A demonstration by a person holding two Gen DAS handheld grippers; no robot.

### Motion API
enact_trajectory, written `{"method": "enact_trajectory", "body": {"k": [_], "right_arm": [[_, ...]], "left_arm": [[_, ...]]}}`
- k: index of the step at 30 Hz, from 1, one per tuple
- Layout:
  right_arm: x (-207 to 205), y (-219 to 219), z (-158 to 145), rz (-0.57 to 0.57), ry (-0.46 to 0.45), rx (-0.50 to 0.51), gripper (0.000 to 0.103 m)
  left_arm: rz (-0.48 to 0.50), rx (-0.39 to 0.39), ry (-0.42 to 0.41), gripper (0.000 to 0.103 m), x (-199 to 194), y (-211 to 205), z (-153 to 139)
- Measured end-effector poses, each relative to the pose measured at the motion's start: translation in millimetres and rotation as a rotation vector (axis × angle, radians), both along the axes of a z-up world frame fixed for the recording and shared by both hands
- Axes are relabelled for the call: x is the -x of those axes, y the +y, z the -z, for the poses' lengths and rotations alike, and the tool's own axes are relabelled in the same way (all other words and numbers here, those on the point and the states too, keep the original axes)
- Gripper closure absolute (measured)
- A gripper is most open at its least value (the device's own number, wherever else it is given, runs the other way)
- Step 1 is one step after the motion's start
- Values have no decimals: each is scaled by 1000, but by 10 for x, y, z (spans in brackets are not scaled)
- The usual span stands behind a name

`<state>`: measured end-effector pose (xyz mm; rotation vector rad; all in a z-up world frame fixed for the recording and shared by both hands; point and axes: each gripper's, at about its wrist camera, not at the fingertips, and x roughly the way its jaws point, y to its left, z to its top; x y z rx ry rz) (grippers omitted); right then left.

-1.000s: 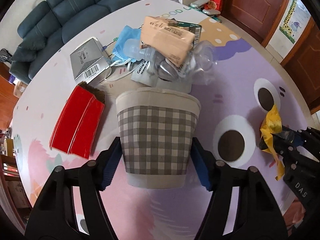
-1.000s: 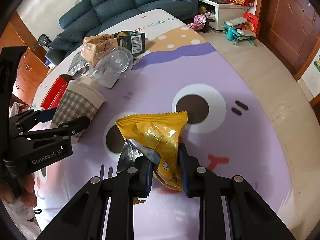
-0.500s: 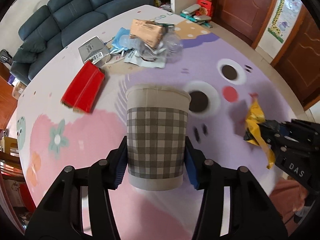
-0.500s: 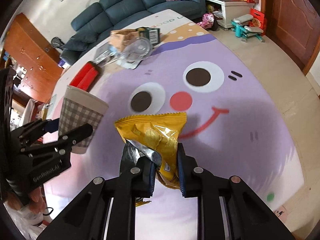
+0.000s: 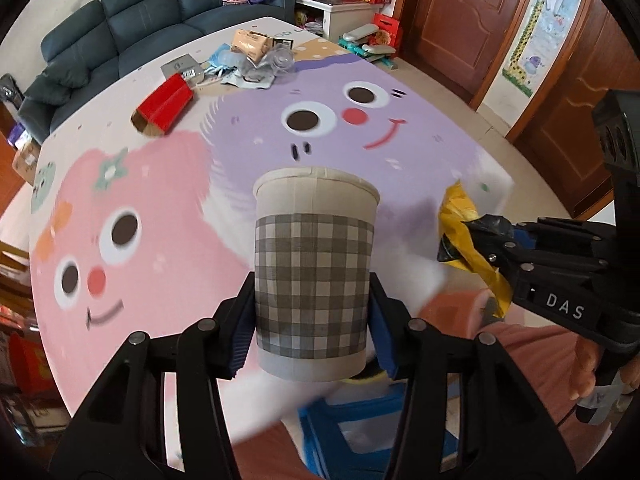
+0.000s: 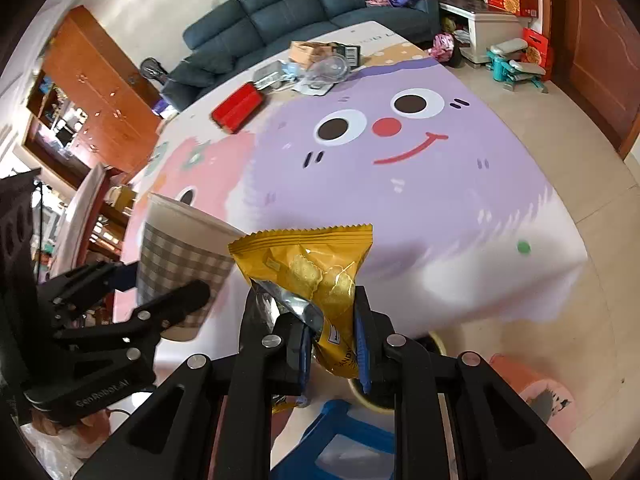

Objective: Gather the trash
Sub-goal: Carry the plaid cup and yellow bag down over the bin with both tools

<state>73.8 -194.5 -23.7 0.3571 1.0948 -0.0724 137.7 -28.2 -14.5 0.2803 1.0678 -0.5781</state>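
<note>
Above the cartoon-face play mat [image 5: 168, 208], the left gripper [image 5: 312, 320] clamps a grey checked paper cup [image 5: 314, 276] and the right gripper [image 6: 332, 340] pinches a crinkled yellow snack wrapper [image 6: 316, 264], whose slick foil could slip free mid-carry.

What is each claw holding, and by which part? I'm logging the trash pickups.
Left claw: checked paper cup, gripped on its lower sides. Right claw: yellow snack wrapper, pinched at its lower end.

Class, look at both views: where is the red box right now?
The red box lies on the mat's far left part, just in front of the trash pile near the sofa; the right wrist view shows it upper left of centre.
</note>
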Motion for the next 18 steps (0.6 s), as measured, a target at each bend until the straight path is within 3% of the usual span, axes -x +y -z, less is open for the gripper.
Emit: {"method": "enact_trajectory", "body": {"k": [9,18], "right_arm": [[757,154,-40,-15,-11,-16,85],[1286,41,677,52,108,-52,86]], "left_arm": [[26,46,39,56,808,87,77],[98,14,147,56,1360,-3,669]]}}
